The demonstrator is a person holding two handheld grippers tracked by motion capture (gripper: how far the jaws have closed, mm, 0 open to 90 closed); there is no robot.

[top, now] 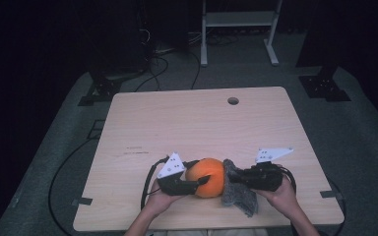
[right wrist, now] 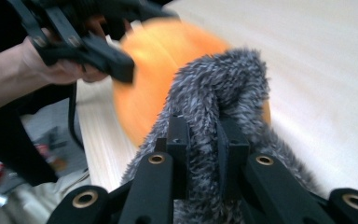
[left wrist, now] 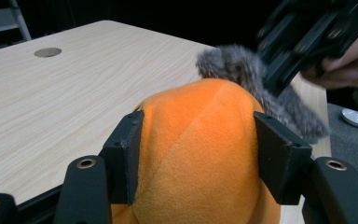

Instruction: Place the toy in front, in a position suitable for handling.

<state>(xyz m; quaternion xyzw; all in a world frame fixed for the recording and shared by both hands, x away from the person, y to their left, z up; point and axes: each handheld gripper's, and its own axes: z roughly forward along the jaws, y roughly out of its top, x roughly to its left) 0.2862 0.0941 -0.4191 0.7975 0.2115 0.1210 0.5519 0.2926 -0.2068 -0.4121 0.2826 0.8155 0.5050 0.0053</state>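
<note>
Orange plush, a rounded soft toy (top: 207, 177), sits near the desk's (top: 197, 123) front edge, about midway along it, with grey fur (top: 238, 194) attached on its right side. The far half of the desk and both far corners lie bare. The left tool (left wrist: 198, 156) has its pads pressed into the toy's sides. The right tool (right wrist: 200, 144) is clamped on the grey fur.

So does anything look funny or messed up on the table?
Nothing looks broken or spilled. The orange plush sits squeezed between the left gripper pads, and the right gripper pinches the grey furry piece beside it, bunching up the fur.
</note>
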